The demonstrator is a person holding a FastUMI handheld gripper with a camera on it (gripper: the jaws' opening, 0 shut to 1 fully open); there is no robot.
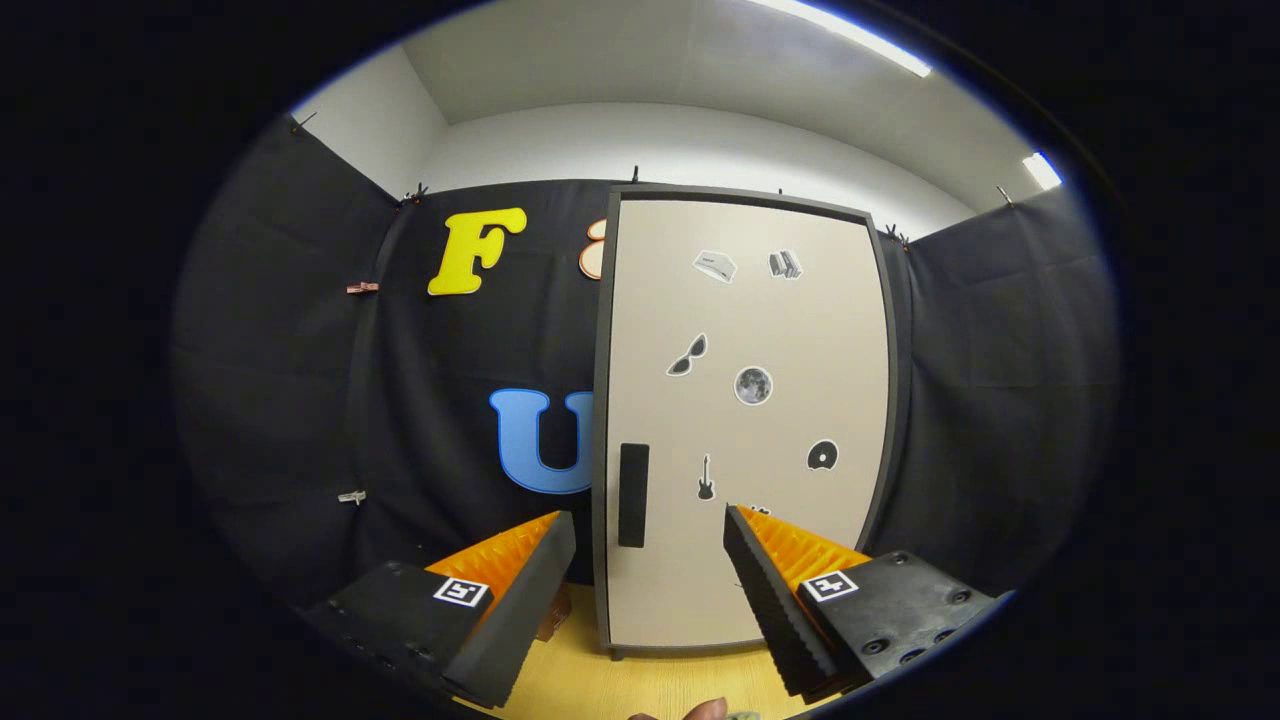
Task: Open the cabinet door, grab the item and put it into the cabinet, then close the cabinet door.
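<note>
Beyond the fingers, upright on the pale wooden surface [640, 690]: a beige cabinet [745, 420] in a dark frame, door shut, several small stickers on its face. Dark vertical handle [633, 495] low on the door, near the edge on the left-finger side, seen in the gap just ahead of the tips. Hand-held gripper [650, 530] spread wide, fingers apart, holding nothing, well short of the door. Item to be stowed not clearly identified; a small brownish object [553, 612] partly hidden behind the left finger at the cabinet's foot, and a scrap of something near the bottom between the fingers, too small to tell. Step in hand, by judgement: opening approach, door not yet touched. Next move likely calls for advancing to the handle, closing on it or hooking it, then pulling along the door's swing.
</note>
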